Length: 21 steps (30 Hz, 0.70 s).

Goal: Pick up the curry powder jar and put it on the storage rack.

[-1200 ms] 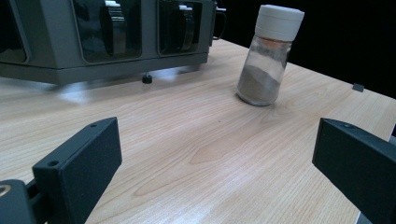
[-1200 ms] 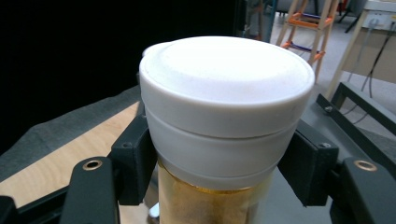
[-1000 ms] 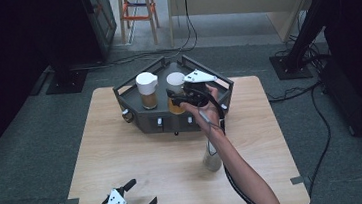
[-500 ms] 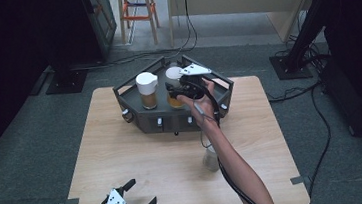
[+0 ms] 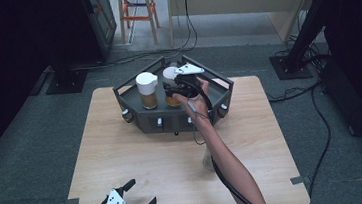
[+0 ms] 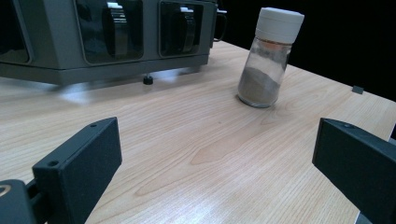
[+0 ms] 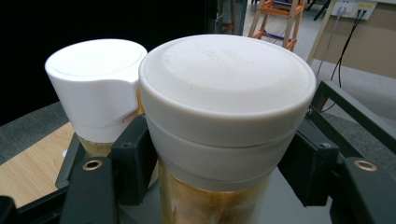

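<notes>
A dark hexagonal rack (image 5: 171, 120) stands at the far middle of the wooden table (image 5: 124, 157). In it are two amber-filled jars with white lids. My right gripper (image 5: 176, 88) is shut on the right-hand jar (image 5: 169, 75); in the right gripper view its jaws (image 7: 219, 158) press both sides just under that jar's lid (image 7: 224, 93). The other jar (image 7: 95, 79) stands close beside it on the left (image 5: 146, 87). My left gripper (image 5: 141, 192) is open over the table's near edge, nothing between its jaws (image 6: 217, 140).
A small glass shaker (image 6: 268, 60) with grey powder and a white cap stands upright on the table, in front of the rack (image 6: 93, 42) and beside the person's right forearm (image 5: 207, 157). Cables, a stand base and an orange ladder are on the floor beyond.
My right gripper has moved a little farther and leftward over the rack with the jar in it. The left gripper has stayed put.
</notes>
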Motion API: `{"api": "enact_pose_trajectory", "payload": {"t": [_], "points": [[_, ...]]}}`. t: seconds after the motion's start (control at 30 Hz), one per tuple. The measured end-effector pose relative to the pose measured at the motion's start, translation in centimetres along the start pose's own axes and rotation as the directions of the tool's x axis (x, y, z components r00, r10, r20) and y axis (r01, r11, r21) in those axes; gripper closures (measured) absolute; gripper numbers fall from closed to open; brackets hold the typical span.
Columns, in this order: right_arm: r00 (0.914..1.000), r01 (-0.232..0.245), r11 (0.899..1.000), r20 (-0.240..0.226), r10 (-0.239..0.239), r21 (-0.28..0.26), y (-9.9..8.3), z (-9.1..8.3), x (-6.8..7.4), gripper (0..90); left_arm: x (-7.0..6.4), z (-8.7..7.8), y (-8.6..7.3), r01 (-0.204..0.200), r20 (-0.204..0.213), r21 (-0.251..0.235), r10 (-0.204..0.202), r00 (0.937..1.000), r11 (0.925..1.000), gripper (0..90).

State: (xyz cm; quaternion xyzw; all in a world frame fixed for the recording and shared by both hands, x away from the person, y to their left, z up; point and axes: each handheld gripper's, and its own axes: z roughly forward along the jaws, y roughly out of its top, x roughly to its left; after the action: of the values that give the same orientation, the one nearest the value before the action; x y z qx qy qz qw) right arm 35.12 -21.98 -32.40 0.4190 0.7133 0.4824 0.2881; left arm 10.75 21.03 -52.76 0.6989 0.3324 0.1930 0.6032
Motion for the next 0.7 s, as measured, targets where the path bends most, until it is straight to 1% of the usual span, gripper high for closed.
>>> {"api": "enact_pose_trajectory", "payload": {"t": [0.33, 0.5, 0.57, 0.7], "points": [[1.0, 0.005, 1.0, 0.006, -0.005, 0.021, -0.54, 0.83, 0.16, 34.5, -0.01, 0.02, -0.02, -0.001, 0.003, -0.001, 0.001, 1.0, 1.0, 1.2], [0.9996, 0.028, 0.999, 0.01, -0.028, 0.02, -0.63, 0.95, 0.6, 34.5, -0.02, 0.0, 0.0, -0.002, 0.003, 0.0, 0.002, 1.0, 1.0, 1.2], [0.9996, 0.025, 0.999, 0.013, -0.025, 0.02, -0.64, 0.98, 0.66, 34.4, -0.04, -0.02, -0.01, -0.002, 0.004, -0.002, 0.002, 1.0, 1.0, 1.2], [0.9999, 0.004, 1.0, 0.014, -0.004, 0.014, -0.86, 1.0, 0.43, 34.2, -0.04, -0.04, -0.01, -0.003, 0.005, -0.004, 0.003, 1.0, 1.0, 1.2]]}}
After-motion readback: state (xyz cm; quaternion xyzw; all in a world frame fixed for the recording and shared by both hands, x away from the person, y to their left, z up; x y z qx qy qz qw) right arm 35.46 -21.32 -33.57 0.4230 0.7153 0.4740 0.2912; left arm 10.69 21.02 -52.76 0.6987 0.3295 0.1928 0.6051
